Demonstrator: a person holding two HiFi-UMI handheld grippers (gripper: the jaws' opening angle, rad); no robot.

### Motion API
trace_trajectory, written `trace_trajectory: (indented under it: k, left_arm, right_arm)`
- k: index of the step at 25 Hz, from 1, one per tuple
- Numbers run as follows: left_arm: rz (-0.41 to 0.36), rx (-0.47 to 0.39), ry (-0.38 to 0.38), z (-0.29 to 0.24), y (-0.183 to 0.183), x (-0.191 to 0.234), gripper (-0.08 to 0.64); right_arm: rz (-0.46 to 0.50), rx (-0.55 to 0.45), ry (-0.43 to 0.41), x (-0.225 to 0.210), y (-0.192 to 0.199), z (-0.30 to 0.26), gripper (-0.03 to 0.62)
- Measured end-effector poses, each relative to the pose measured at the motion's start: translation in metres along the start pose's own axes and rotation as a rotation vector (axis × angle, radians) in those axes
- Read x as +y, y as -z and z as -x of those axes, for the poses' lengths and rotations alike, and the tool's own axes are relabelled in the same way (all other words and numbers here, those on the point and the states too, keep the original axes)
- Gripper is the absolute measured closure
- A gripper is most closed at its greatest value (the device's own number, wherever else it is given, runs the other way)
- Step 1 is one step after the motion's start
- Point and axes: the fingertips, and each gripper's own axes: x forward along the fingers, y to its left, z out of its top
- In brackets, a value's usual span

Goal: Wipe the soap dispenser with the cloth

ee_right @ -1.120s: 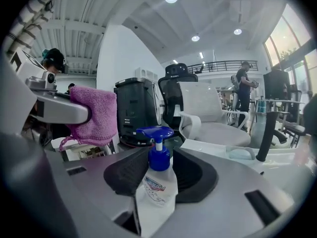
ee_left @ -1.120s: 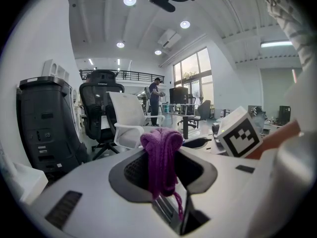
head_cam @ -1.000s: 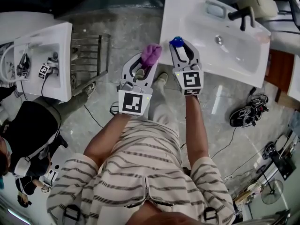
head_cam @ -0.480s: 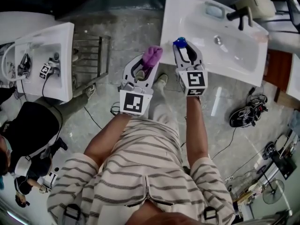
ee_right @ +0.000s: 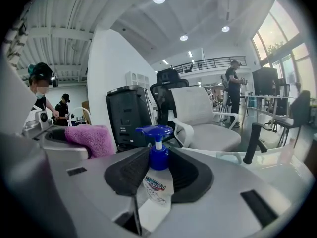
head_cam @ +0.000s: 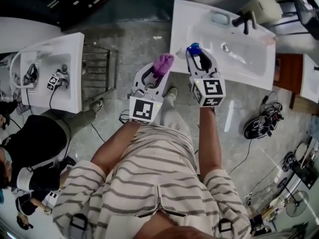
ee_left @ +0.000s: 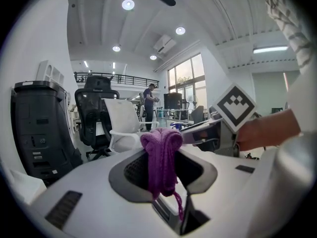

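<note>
A white washbasin (head_cam: 249,59) lies ahead; over its near edge the right gripper (head_cam: 199,59) is clamped on the soap dispenser (head_cam: 193,48); the left gripper (head_cam: 160,71) pinches the purple cloth (head_cam: 163,62) just beside it; wiping looks about to start, so the cloth must next meet the dispenser's side.

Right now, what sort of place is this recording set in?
Probably an open office or lab rigged for test recordings, not a home bathroom: a washbasin and a second washbasin stand on a stone floor, with office chairs and loose cables around.
</note>
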Motion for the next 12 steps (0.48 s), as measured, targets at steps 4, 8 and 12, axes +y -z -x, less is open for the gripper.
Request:
trace_trajectory:
  k: [4, 8, 12]
  left_arm:
    - [-0.026, -0.026, 0.015, 0.005, -0.016, 0.002, 0.434]
    - [0.010, -0.029, 0.027, 0.008, -0.032, 0.001, 0.434]
    - [-0.009, -0.054, 0.046, 0.011, -0.049, -0.001, 0.434]
  right_arm:
    - [0.014, -0.017, 0.003, 0.006, -0.024, 0.011, 0.459]
    - [0.010, -0.035, 0.017, 0.009, -0.048, 0.025, 0.459]
    - [-0.006, -0.066, 0.039, 0.014, -0.066, 0.037, 0.459]
